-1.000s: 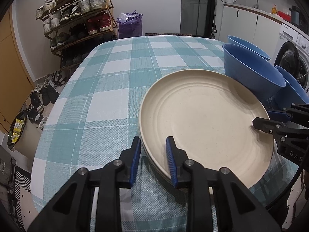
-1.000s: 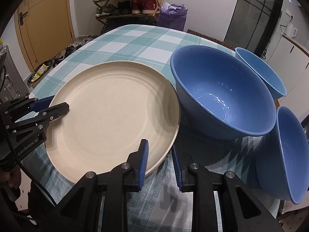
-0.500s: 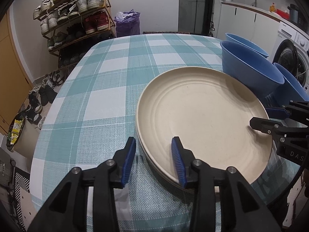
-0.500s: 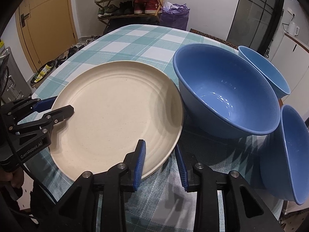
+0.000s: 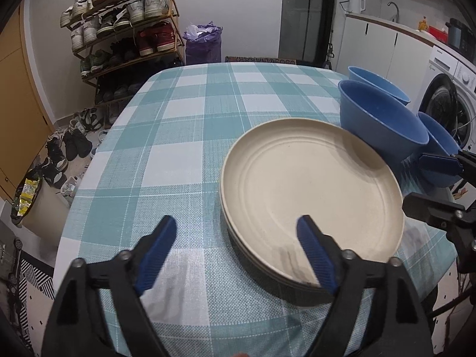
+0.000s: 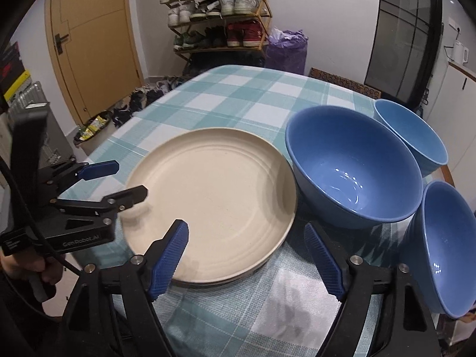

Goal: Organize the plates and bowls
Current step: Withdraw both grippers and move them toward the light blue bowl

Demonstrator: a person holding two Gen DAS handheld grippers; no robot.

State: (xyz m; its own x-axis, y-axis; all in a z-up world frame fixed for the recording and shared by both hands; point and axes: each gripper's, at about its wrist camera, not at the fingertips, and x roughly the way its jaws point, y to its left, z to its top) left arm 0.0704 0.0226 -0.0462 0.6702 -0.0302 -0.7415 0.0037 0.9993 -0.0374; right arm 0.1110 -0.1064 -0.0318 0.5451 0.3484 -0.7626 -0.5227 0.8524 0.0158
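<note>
Two gripper views show one checked table. From the left wrist, the left gripper (image 5: 236,236) has just been opening and now stands wide, its blue pads (image 5: 157,253) clear of the cream plate (image 5: 309,196); the plate's near rim lies between the jaws without being pressed. That plate appears to sit on top of at least one more, edges showing beneath it at the front, on the teal checked tablecloth (image 5: 178,154). Beyond its far right edge stand three blue bowls: a large bowl (image 5: 377,119) just beside the plate, a far bowl (image 5: 374,84) behind it, and a near bowl (image 5: 437,142) at the table's right edge. From the right wrist, the right gripper (image 6: 247,257) has likewise just been opening and holds nothing, the plate's (image 6: 214,196) near edge lying between its spread pads (image 6: 171,257). The large bowl (image 6: 354,169) sits upright right beside the plate, the far bowl (image 6: 413,131) behind it, the near bowl (image 6: 446,247) to the right. The left gripper (image 6: 125,180) appears at the plate's left rim, jaws apart, with a hand (image 6: 26,267) below it.
</note>
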